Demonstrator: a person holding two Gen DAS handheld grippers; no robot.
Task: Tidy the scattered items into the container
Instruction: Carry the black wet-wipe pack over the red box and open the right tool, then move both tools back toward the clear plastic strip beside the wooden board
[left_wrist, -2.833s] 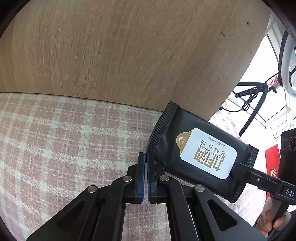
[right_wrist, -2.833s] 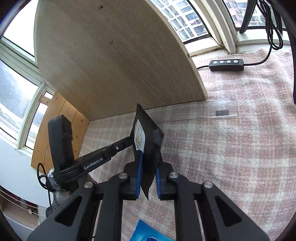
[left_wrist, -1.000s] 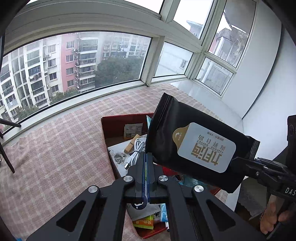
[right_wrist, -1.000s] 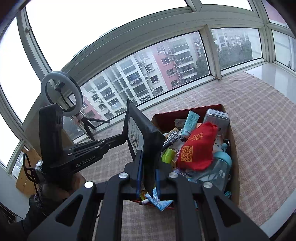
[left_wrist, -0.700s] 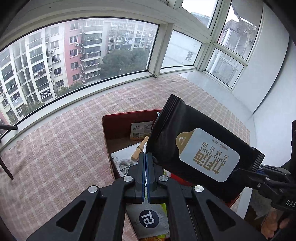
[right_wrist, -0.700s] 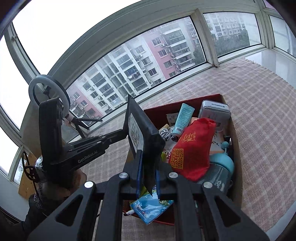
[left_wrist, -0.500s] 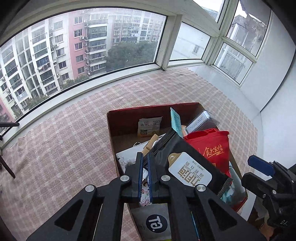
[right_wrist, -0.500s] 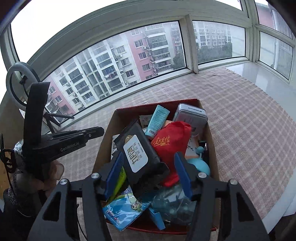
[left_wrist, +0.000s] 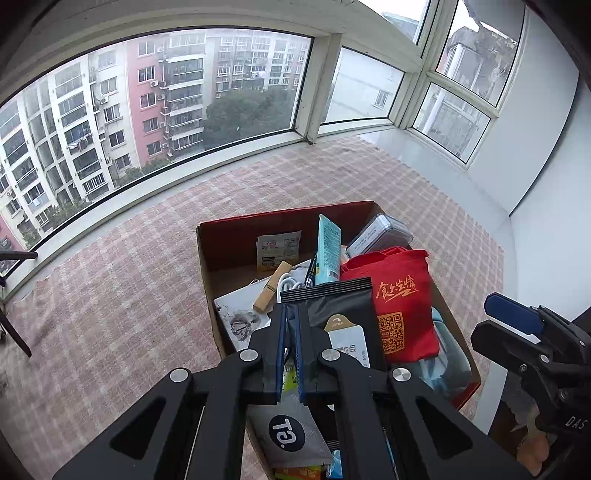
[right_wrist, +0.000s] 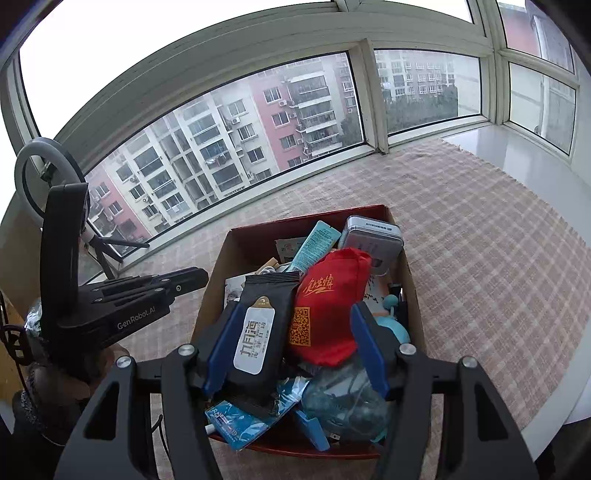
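Note:
A black wipes pack (right_wrist: 264, 321) with a white label lies flat on top of the items in the red-lined cardboard box (right_wrist: 306, 218). My right gripper (right_wrist: 294, 310) hangs open just above it, and its pads do not touch the pack. In the left wrist view the pack (left_wrist: 340, 306) lies just right of my left gripper (left_wrist: 289, 308). That gripper is shut with nothing between its pads, over the box's (left_wrist: 258, 225) left half. A hand shows under each gripper.
The box is crowded: a red pouch (right_wrist: 328, 295), a metal tin (right_wrist: 373, 236), a teal tube (right_wrist: 314, 243), a blue bottle (right_wrist: 347, 398), a blue packet (right_wrist: 247, 413). It stands on a checked cloth by curved windows. A ring light (right_wrist: 48, 173) stands far left.
My right gripper has opened and let go of the black pack, which has dropped into the box. Both grippers have come closer over the box.

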